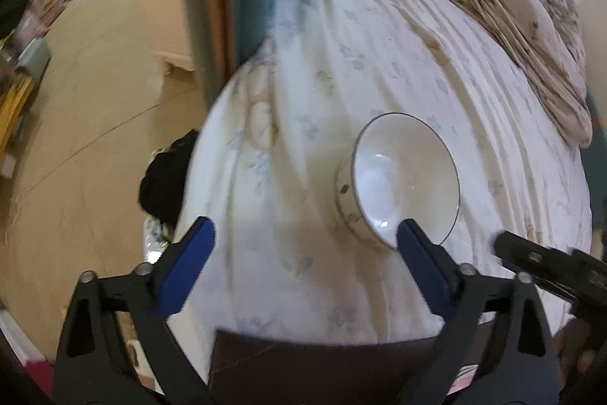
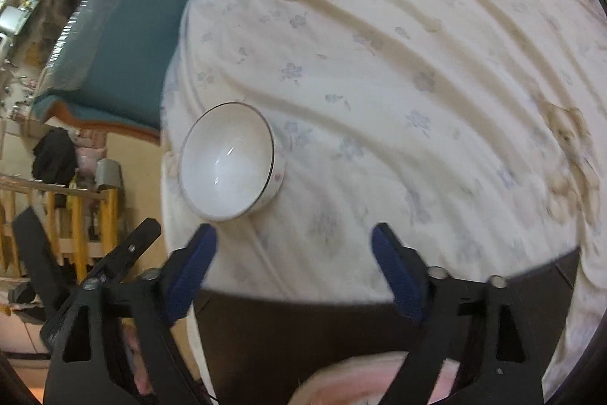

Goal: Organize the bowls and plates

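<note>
Both tongs (image 1: 305, 234) (image 2: 294, 238) gape over floral sheet (image 2: 379, 63); bowl (image 1: 406, 177) tilted.

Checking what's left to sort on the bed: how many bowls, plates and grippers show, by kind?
Bowls: 1, the white bowl on the sheet
Plates: 0 in view
Grippers: 2, the left gripper and the right gripper, both open and empty
Total: 3
</note>
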### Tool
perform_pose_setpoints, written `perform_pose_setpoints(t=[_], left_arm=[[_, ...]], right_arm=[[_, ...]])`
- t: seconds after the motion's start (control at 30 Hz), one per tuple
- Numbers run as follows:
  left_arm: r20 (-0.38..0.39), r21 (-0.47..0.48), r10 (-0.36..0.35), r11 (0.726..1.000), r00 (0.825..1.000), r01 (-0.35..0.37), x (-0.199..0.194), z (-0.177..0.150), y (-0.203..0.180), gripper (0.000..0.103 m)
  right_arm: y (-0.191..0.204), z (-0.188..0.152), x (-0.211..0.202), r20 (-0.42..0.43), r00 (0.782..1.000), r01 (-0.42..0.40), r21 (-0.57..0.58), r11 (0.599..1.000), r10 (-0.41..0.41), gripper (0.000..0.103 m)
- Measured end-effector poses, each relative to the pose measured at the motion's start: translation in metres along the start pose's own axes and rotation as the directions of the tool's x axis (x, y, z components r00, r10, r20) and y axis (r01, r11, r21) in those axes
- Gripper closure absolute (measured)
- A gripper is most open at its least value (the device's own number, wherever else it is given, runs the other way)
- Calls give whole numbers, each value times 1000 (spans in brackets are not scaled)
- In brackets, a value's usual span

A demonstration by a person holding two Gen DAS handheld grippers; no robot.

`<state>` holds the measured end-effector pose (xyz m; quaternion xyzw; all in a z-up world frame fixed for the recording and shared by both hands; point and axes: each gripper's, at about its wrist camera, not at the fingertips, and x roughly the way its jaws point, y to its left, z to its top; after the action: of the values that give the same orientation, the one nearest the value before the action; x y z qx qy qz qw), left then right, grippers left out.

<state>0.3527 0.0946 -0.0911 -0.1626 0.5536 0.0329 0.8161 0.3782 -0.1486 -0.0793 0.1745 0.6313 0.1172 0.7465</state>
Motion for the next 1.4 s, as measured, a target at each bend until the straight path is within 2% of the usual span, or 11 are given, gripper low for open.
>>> perform_pose_setpoints(t=[0.23, 0.3, 0.37, 0.47, 0.53, 0.6, 0.77, 0.97, 1.07, 1.2, 1.4], left_arm=[[-51, 4, -87, 996, 995, 87, 28, 11, -13, 52], [-93, -7, -99, 995, 991, 99, 38, 13, -13, 66], [-104, -28, -121, 993, 987, 118, 44, 16, -12, 82], [-105, -59, -136, 990, 985, 130, 49, 17, -7, 90], [-108, -45, -125, 992, 986, 121, 49, 15, -9, 91], [-123, -25, -93, 996, 988, 91, 48, 14, -11, 92], [-129, -10, -87, 996, 988, 87, 36, 11, -9, 92], [-87, 85, -37, 995, 996, 44, -17, -1, -24, 92], [-77, 60, -39, 997, 996, 44, -40, -13, -29, 92], [-34, 136, -35, 990, 999, 39, -83, -41, -52, 92], [33, 197, -104, 976, 994, 96, -149, -87, -73, 91]], right_arm=[[11, 19, 51, -65, 998, 24, -13, 1000, -24, 59], [13, 21, 59, -79, 996, 25, -29, 999, -27, 73], [13, 22, 66, -93, 995, 24, -29, 999, -27, 74], [17, 25, 71, -100, 994, 32, -41, 999, -36, 77], [21, 26, 73, -102, 994, 34, -56, 998, -39, 80], [25, 26, 75, -105, 994, 29, -69, 997, -36, 89], [40, 19, 64, -66, 996, 49, -143, 989, -59, 89], [45, 6, 43, -66, 997, 24, -157, 987, -34, 89], [50, -5, 22, -51, 999, -7, -173, 985, -2, 90], [49, -27, -18, -20, 999, -30, -189, 981, 27, 89], [35, -77, -89, 40, 996, -72, -222, 972, 83, 89]])
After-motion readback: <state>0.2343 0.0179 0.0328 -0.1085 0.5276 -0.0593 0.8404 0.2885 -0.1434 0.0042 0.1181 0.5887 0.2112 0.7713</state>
